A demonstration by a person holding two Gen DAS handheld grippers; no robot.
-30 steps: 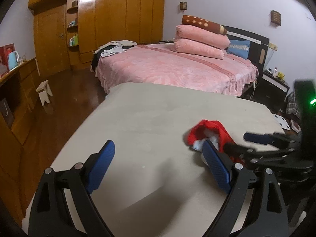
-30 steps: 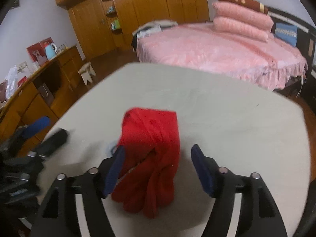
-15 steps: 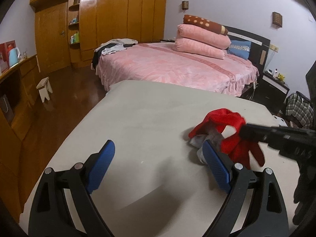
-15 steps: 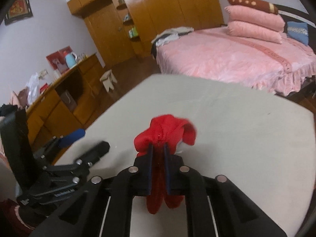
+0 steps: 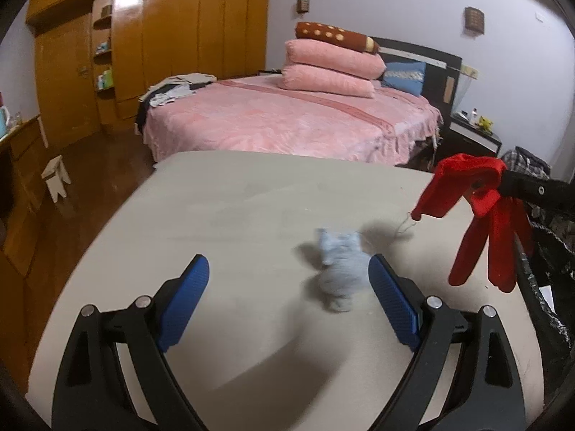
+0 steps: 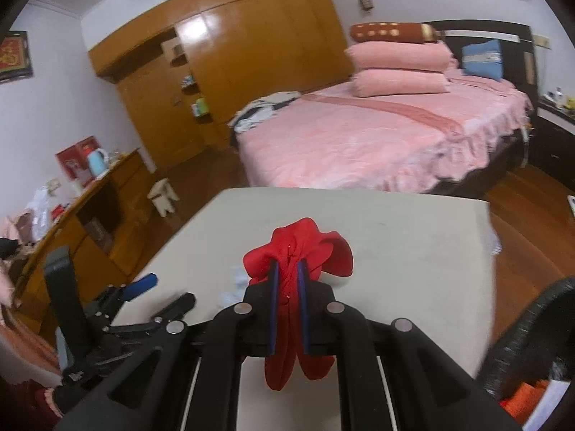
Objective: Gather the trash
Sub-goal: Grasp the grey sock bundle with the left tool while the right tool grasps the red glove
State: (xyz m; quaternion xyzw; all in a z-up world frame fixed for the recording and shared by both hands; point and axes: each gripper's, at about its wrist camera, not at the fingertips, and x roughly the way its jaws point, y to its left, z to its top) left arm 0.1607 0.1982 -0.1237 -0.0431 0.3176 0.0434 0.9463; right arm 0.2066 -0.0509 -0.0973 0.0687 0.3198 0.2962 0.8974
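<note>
Clamping a red glove (image 6: 298, 262), the right gripper (image 6: 287, 289) has its blue pads pressed tight on the fabric, which hangs clear above the beige table (image 5: 251, 208) at its right side. The left gripper (image 5: 287, 287) stands wide apart and holds nothing. A crumpled pale blue-white wad (image 5: 339, 262) lies on the table just inside its right pad (image 5: 393, 305); contact cannot be confirmed. A black bag (image 6: 532, 341) sits at the near right. A pink bed (image 5: 287, 122) stands beyond the table.
</note>
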